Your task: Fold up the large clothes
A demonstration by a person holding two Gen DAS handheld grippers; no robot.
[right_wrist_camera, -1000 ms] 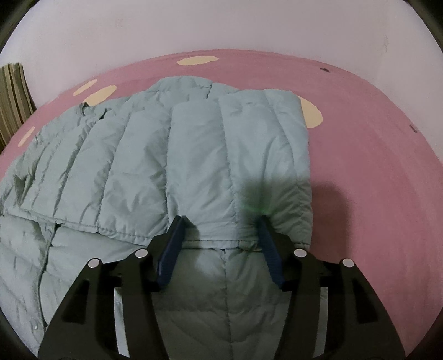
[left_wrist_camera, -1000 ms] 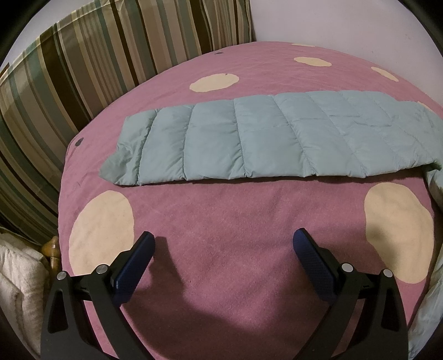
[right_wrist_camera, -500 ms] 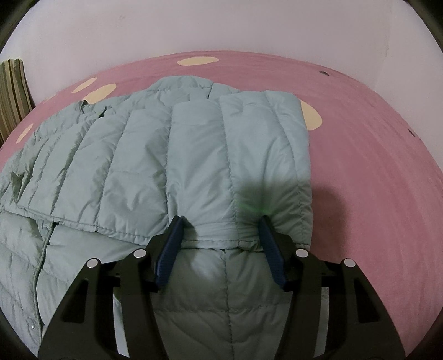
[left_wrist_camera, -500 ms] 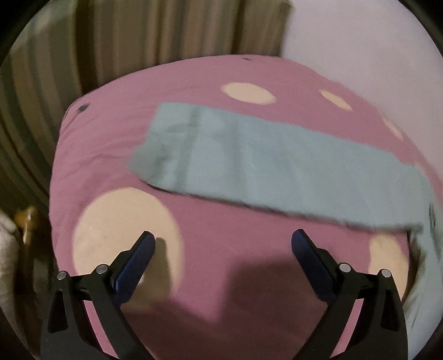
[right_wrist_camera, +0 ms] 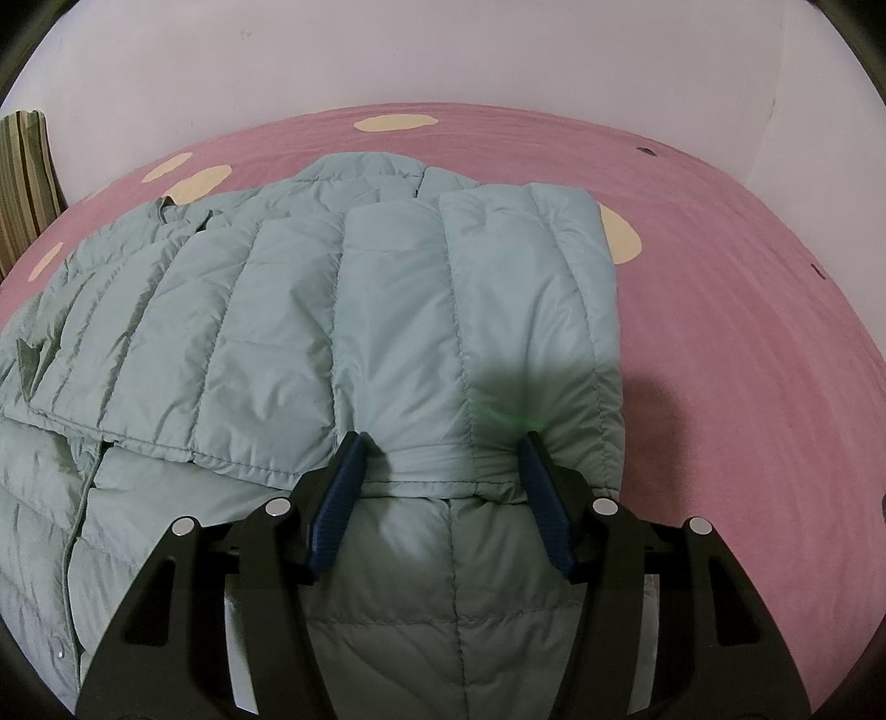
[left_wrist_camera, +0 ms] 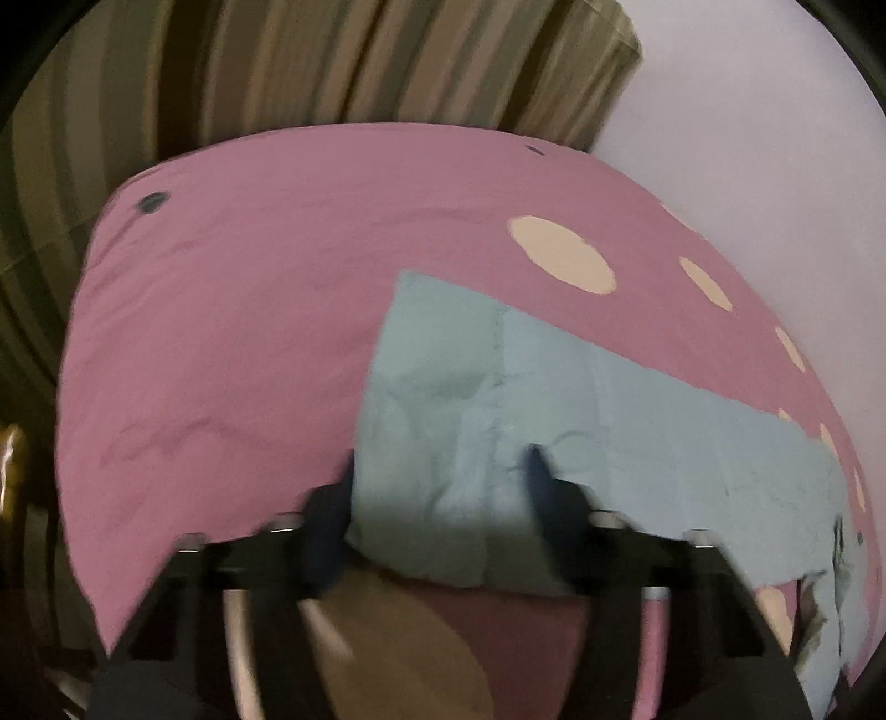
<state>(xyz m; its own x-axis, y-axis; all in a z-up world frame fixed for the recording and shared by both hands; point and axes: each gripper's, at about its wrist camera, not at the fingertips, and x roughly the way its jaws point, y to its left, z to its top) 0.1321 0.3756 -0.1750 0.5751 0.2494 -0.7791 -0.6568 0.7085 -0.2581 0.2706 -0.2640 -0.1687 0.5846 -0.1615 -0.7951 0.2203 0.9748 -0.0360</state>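
Note:
A pale blue-green quilted down jacket (right_wrist_camera: 310, 310) lies on a pink bed. In the right wrist view one sleeve (right_wrist_camera: 498, 310) is folded over the body, and my right gripper (right_wrist_camera: 443, 448) is partly open with its jaws on either side of the sleeve cuff, resting on it. In the blurred left wrist view the other sleeve (left_wrist_camera: 554, 387) stretches out to the right. My left gripper (left_wrist_camera: 443, 465) is half closed, its fingers straddling the sleeve's cuff end (left_wrist_camera: 432, 443). Whether it pinches the cloth is unclear.
The pink bedspread (left_wrist_camera: 249, 310) has cream spots (left_wrist_camera: 559, 255). A striped curtain (left_wrist_camera: 277, 66) hangs behind the bed on the left, and a white wall (right_wrist_camera: 443, 50) stands behind it. A brownish patch (left_wrist_camera: 398, 642) shows under the left gripper.
My left gripper has swung in over the sleeve's cuff end and its fingers have narrowed around it. The right gripper has stayed on the folded sleeve cuff.

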